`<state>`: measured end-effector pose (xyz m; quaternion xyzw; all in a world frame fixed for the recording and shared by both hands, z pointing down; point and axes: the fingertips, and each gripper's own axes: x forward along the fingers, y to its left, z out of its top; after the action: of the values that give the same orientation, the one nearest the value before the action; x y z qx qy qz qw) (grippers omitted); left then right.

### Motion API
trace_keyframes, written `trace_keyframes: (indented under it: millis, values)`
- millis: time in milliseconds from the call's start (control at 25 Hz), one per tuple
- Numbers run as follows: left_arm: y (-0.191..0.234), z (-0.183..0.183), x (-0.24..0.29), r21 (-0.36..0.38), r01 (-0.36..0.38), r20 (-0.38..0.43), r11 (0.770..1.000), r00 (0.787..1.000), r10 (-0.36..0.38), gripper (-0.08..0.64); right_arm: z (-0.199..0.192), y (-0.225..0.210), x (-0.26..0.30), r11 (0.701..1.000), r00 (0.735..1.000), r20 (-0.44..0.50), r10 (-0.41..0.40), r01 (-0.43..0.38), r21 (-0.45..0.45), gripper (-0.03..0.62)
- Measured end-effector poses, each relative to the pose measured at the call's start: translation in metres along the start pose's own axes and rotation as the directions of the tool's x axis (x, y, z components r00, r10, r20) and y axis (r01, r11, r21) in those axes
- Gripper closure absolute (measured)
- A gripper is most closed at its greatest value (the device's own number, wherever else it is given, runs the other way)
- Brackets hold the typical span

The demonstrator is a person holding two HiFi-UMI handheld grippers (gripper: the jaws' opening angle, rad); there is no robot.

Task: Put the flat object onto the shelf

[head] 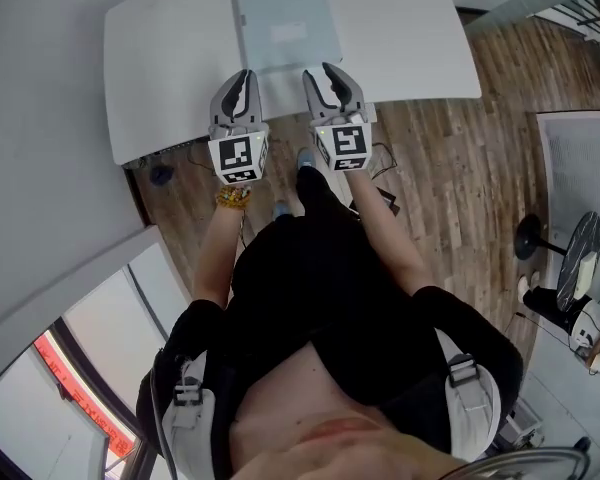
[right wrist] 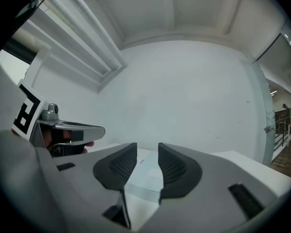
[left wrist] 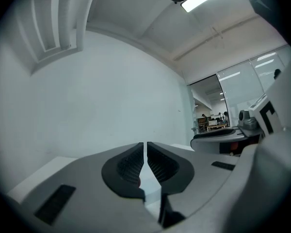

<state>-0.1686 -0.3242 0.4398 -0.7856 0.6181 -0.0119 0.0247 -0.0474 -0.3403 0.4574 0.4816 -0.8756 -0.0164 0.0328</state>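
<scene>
We are at the pick-up step: the flat object [head: 285, 23] lies on the white desk [head: 160, 58] at upper centre, with both tools at its near edge. The left tool [left wrist: 145, 148] is pressed together on nothing, and the right tool [right wrist: 147, 152] is half spread over that edge. Next, we judge, comes a firm grip under the edge.

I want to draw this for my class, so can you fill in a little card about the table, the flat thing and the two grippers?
table: white table with rounded corners
flat object: pale grey flat rectangular slab, lying flat on the table
left gripper: jaws almost together, nothing seen between them, tips by the slab's near left corner
right gripper: jaws apart, slab's near edge showing in the gap, pads not seen pressing it
floor: wooden plank floor
shelf: none in view
</scene>
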Motion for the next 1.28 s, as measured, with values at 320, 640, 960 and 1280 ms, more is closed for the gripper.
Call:
trace_keyframes:
  millis: [320,640,960,1280]
  values:
    - [-0.02,0.013,-0.096,0.035,0.037,0.036,0.999,0.999,-0.039,0.534,0.017,0.097,-0.072,1.0,0.998,0.058,0.022,-0.022,-0.002,0.469]
    - [-0.048,0.008,-0.161,0.026,0.063,0.033,0.998,0.997,-0.064,0.537,0.016,0.14,-0.135,1.0,0.998,0.069,0.013,-0.013,0.011,0.495]
    - [-0.073,0.015,-0.192,0.024,0.059,0.058,0.998,0.997,-0.06,0.538,0.029,0.14,-0.173,1.0,0.994,0.109,-0.007,0.007,-0.007,0.509]
    - [-0.116,0.033,-0.219,0.028,0.046,0.08,0.999,0.996,-0.048,0.538,0.043,0.128,-0.23,1.0,0.991,0.132,-0.005,0.007,-0.018,0.518]
